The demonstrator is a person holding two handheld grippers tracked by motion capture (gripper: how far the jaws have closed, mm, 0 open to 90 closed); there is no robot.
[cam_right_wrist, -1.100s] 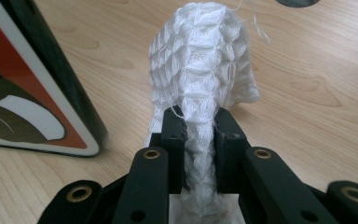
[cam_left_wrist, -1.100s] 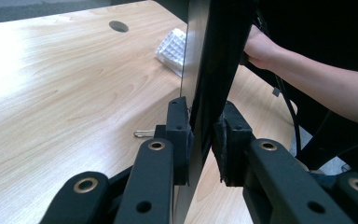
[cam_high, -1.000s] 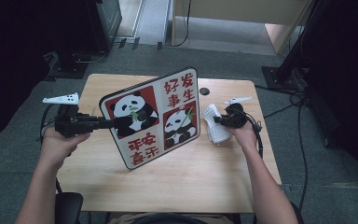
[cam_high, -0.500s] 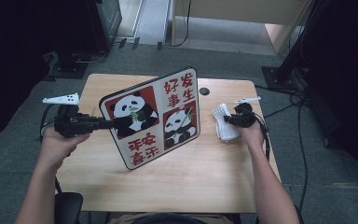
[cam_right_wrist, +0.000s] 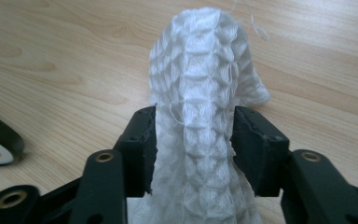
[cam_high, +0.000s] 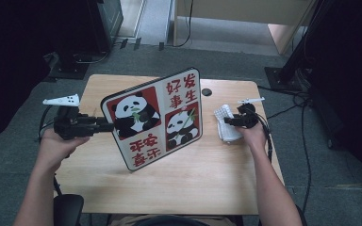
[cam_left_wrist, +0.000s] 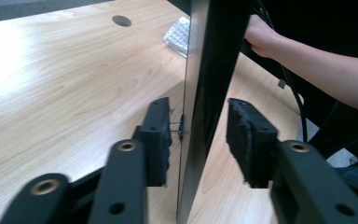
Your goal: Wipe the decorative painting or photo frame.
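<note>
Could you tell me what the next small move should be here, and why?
Probably lift the cloth and carry it to the board to wipe its face. The right claw is shut on the cloth, which rests on the table beside the board. The left claw straddles the board's edge, which stands tilted.

The high view is evenly lit but soft and low in detail; the room around the counter (cam_high: 207, 183) falls off into near black at both sides. In the left gripper view, strong glare washes out the wood at the left edge, and the near fingers (cam_left_wrist: 156, 140) are blurred while the board (cam_left_wrist: 205, 93) between them shows as a dark, unlit edge. In the right gripper view the light is soft and even; the white cloth (cam_right_wrist: 200, 93) is sharp, with the far wood slightly out of focus.
</note>
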